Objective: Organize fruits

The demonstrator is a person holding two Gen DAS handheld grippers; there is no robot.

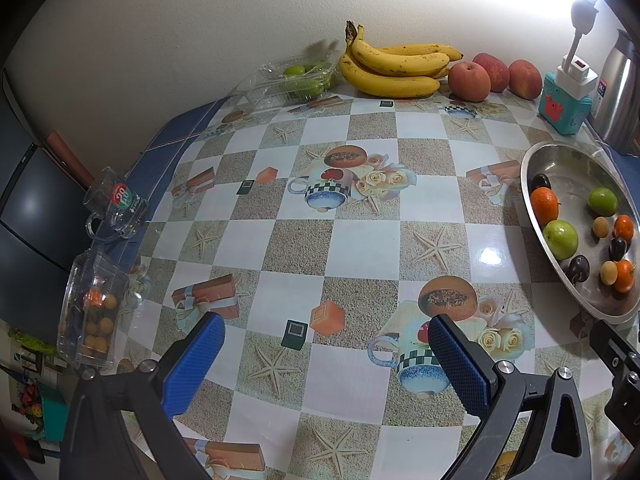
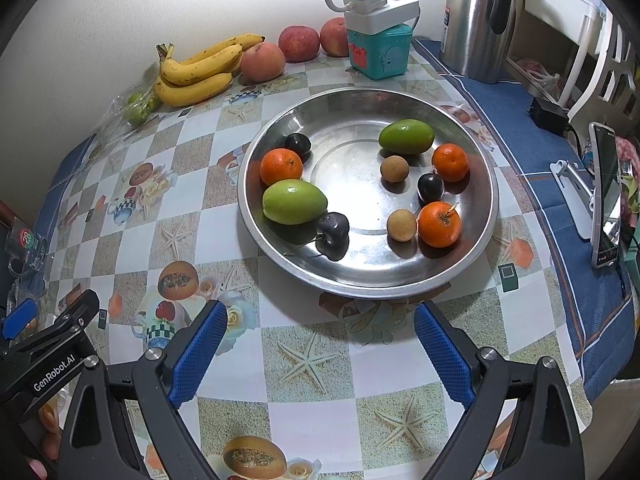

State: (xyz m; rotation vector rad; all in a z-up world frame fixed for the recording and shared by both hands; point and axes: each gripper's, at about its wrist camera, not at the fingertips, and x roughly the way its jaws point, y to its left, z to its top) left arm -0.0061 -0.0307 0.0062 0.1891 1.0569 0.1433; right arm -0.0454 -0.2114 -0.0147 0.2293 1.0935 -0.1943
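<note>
Fruits are lying mixed in the steel basin point(image 2: 490, 184) on the table point(image 2: 308, 364), its sloped wall likely keeping them from rolling. Nearest green fruit point(image 2: 294, 201) is lying with its long axis across, tip rightward. Left claw point(image 1: 326, 354) and right claw point(image 2: 320, 340) are hovering wide apart, gripping nothing.

The right gripper point(image 2: 320, 340), jaws apart and empty, hangs before the steel bowl point(image 2: 360, 280) of mixed fruit.
</note>
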